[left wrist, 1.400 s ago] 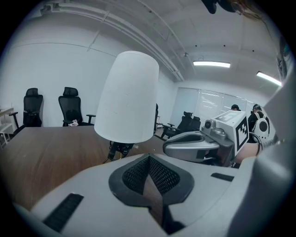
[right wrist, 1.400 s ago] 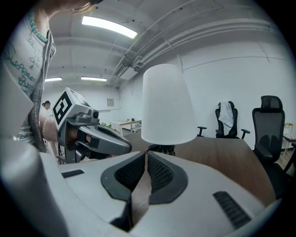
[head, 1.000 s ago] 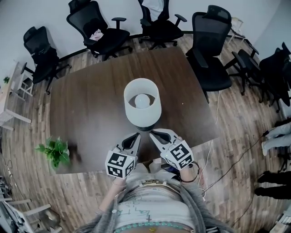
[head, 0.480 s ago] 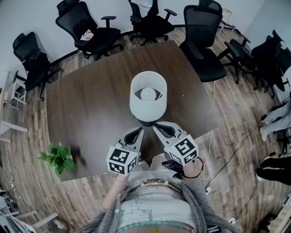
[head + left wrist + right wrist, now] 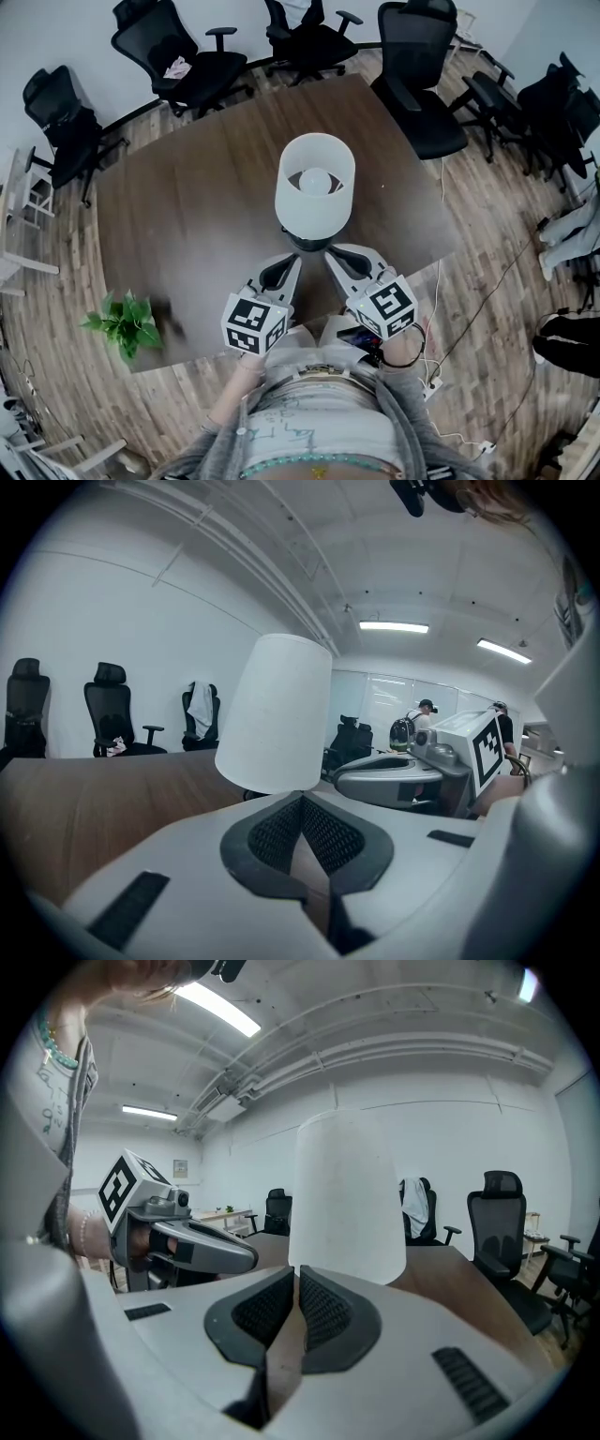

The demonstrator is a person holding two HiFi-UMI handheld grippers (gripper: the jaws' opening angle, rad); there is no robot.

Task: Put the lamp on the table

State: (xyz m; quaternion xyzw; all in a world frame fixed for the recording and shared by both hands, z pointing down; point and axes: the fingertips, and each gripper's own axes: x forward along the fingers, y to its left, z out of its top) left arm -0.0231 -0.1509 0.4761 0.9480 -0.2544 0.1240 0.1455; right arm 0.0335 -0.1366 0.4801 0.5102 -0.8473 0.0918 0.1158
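On one table [image 5: 187, 216] stands one lamp [image 5: 315, 202]; left tongs [image 5: 293, 258], right tongs [image 5: 329, 253] both closed.

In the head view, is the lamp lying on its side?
No, the lamp is upright over the table, its open top facing the camera with the bulb showing inside.

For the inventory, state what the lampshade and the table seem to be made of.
Lampshade: probably fabric or paper, matte white; even, dull surface without glare. Table: wood or wood-look veneer, dark brown, faint sheen; grain streaks show.
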